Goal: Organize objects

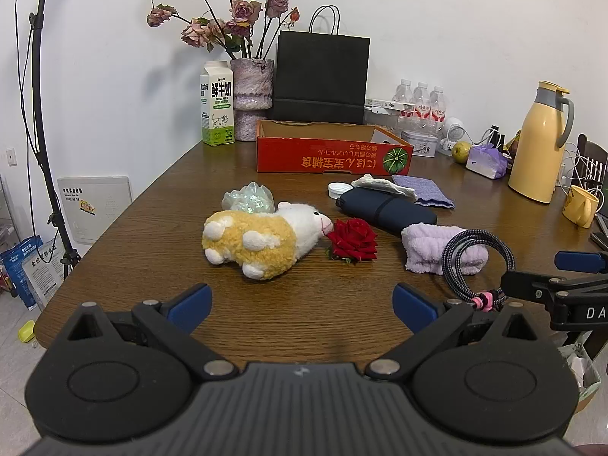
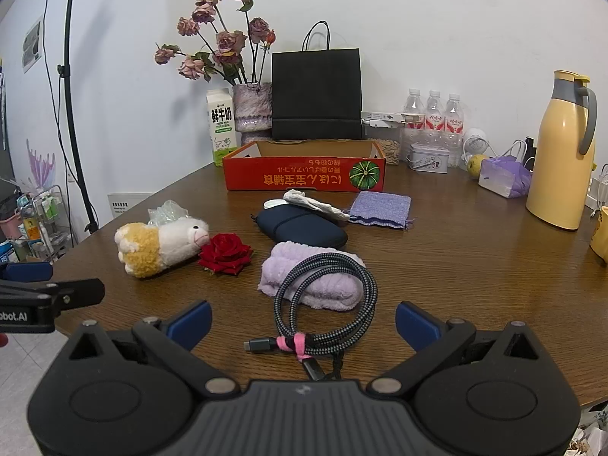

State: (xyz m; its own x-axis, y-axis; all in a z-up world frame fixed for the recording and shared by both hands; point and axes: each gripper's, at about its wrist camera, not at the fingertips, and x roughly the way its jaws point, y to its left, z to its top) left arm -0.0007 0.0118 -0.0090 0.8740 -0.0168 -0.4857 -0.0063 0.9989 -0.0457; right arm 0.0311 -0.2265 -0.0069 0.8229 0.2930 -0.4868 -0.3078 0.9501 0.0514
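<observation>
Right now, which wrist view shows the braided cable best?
The right wrist view: the braided cable lies whole and centred, draped over the lilac towel. The left wrist view shows it off right, connectors hidden behind the right gripper.

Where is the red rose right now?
The red rose lies on the wooden table, touching the plush sheep's nose on its left, with the lilac towel to its right.
</observation>
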